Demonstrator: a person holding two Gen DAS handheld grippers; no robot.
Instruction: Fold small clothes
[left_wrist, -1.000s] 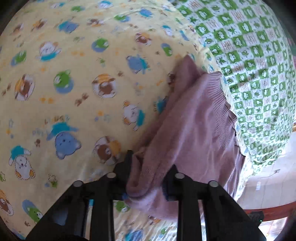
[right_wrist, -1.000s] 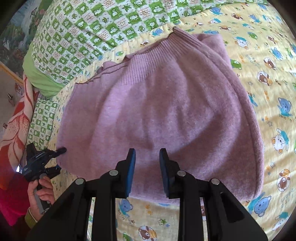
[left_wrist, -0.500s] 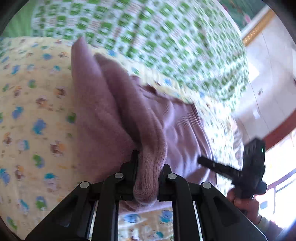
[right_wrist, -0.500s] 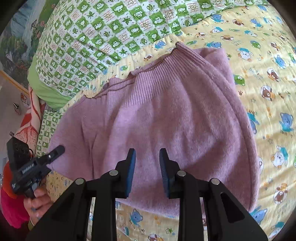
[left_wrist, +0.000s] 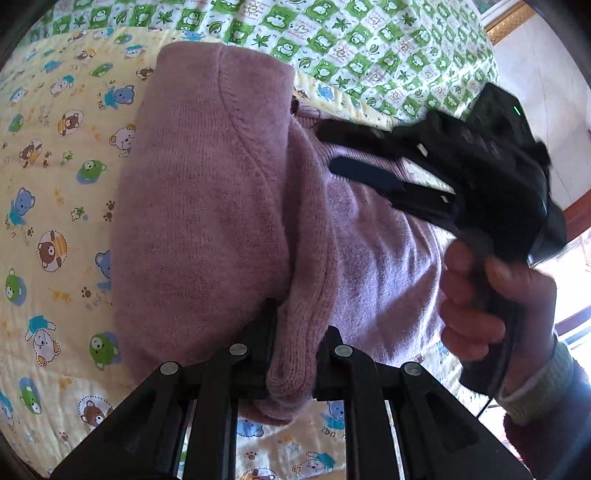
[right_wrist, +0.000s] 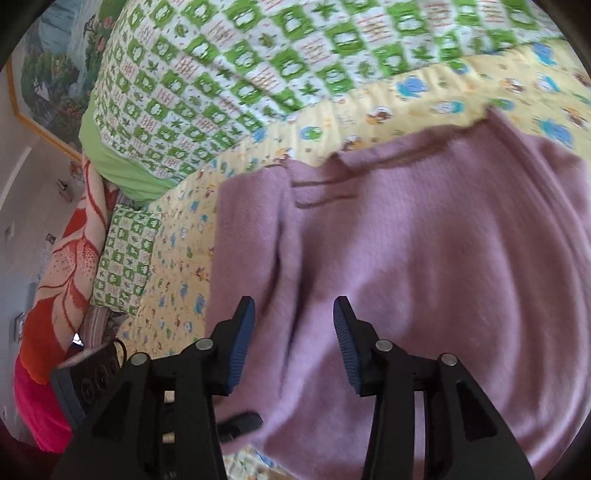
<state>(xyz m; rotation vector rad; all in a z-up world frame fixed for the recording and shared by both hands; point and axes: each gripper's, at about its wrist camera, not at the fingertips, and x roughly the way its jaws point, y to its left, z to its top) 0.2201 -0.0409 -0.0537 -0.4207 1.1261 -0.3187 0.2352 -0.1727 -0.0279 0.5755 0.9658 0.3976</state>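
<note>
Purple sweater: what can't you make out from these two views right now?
- Sweater lower edge: left wrist view, hidden behind left gripper, shut on a fold.
- Neckline detail: right wrist view, motion-blurred.
- Sweater's right side: right wrist view, cut off by frame edge.
- Right gripper: open, contact with fabric unclear.

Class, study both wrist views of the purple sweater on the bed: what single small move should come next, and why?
Probably the left gripper should lower its pinched fold onto the sweater's body and let go. Its jaws are shut on a bunched edge of the purple sweater, already carried over the flat part, while the right gripper is open above the knit, holding nothing, on the yellow quilt.
</note>
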